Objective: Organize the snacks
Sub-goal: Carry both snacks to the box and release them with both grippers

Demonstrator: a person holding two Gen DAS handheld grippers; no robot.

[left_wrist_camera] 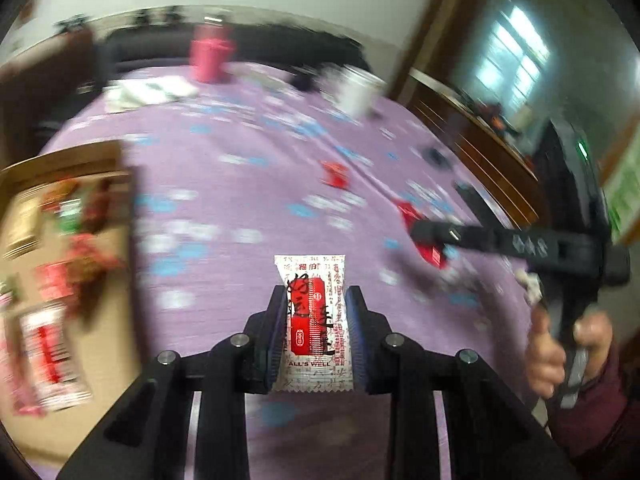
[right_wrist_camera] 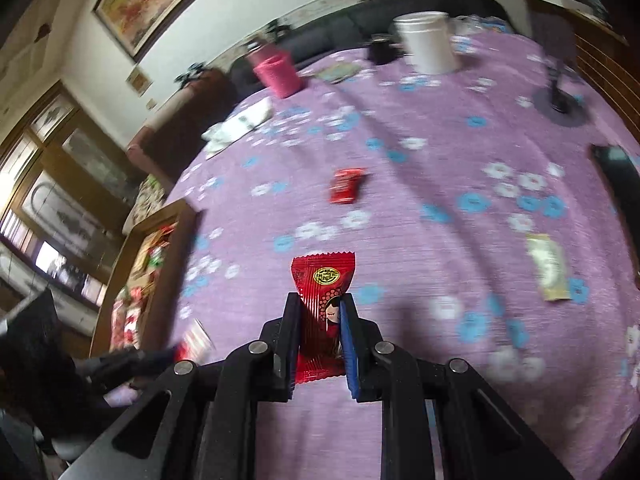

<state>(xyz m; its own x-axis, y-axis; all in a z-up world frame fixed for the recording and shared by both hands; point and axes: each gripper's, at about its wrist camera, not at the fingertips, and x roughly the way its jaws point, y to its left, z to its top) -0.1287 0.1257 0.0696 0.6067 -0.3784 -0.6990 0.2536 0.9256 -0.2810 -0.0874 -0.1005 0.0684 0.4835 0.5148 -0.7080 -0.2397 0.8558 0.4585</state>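
My left gripper is shut on a white and red snack packet and holds it above the purple flowered tablecloth. My right gripper is shut on a red snack packet above the same cloth; it also shows in the left wrist view, with the red packet in it. A cardboard box with several snacks lies at the left, also in the right wrist view. One red packet lies loose mid-table, and a pale packet lies at the right.
A pink cup, a white cup, a folded white cloth and a dark jar stand at the far side. A black phone lies at the right edge. Wooden furniture surrounds the table.
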